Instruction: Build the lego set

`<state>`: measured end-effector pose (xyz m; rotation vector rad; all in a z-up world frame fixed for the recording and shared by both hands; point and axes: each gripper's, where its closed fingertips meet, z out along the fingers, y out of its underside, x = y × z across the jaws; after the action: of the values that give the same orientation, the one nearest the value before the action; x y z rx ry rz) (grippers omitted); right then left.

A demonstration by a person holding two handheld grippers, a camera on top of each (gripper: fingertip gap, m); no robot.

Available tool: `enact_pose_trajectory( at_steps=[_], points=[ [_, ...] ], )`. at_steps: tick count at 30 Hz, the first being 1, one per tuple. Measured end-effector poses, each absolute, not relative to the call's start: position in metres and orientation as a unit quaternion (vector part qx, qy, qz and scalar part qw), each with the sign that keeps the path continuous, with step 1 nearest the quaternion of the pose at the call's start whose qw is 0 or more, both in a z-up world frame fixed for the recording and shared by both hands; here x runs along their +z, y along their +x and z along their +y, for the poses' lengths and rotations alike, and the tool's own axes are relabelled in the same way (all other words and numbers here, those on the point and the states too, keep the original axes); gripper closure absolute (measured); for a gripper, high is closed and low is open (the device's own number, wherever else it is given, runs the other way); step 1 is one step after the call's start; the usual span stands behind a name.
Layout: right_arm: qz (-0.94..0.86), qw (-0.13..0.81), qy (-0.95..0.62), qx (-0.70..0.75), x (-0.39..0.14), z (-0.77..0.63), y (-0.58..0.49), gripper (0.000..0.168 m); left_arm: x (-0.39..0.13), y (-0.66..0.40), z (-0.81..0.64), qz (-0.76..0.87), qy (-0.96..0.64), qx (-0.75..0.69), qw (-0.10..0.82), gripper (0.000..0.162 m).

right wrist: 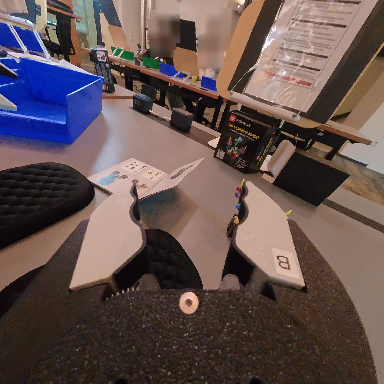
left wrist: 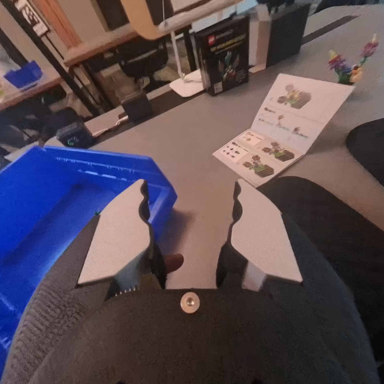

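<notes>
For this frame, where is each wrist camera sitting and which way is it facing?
Left wrist view: behind the open left gripper, above the grey table, facing the blue bin and open instruction booklet; a fingertip shows.
Right wrist view: behind the open right gripper, low over the table, facing booklet, black set box, flower model.
Shared: booklet, box, bin, model.

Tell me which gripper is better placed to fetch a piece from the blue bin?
Left. The left gripper hangs open right at the blue bin; the right gripper faces the flower model.
</notes>
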<state>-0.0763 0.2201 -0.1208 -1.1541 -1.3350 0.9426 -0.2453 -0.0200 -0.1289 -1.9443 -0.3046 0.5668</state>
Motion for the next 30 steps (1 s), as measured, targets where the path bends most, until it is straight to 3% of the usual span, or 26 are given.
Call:
enact_pose_trajectory(
  at_steps=[7, 12, 19, 23, 27, 29, 30],
  points=[
    [-0.594, 0.426, -0.528, 0.433, -0.142, 0.208, -0.108, 0.064, -0.102, -0.213, 0.035, -0.117, -0.762, 0.056, 0.634, 0.082],
    [-0.596, 0.374, -0.537, 0.466, -0.135, 0.213, -0.129, 0.094, -0.087, -0.182, 0.121, -0.038, -0.736, -0.002, 0.676, 0.097],
    [-0.568, 0.282, -0.585, 0.505, -0.146, 0.224, -0.144, 0.103, -0.088, -0.218, 0.198, -0.074, -0.744, -0.041, 0.662, 0.11],
    [-0.555, 0.297, -0.584, 0.512, -0.144, 0.228, -0.144, 0.097, -0.097, -0.216, 0.201, -0.084, -0.745, -0.091, 0.656, 0.109],
    [-0.526, 0.327, -0.576, 0.534, -0.137, 0.234, -0.136, 0.099, -0.104, -0.222, 0.185, -0.088, -0.735, -0.045, 0.67, 0.107],
    [-0.512, 0.314, -0.58, 0.551, -0.139, 0.235, -0.137, 0.12, -0.116, -0.217, 0.186, -0.082, -0.749, -0.063, 0.655, 0.108],
    [-0.497, 0.311, -0.581, 0.564, -0.137, 0.236, -0.139, 0.138, -0.12, -0.212, 0.188, -0.075, -0.748, -0.081, 0.654, 0.123]
  ],
)
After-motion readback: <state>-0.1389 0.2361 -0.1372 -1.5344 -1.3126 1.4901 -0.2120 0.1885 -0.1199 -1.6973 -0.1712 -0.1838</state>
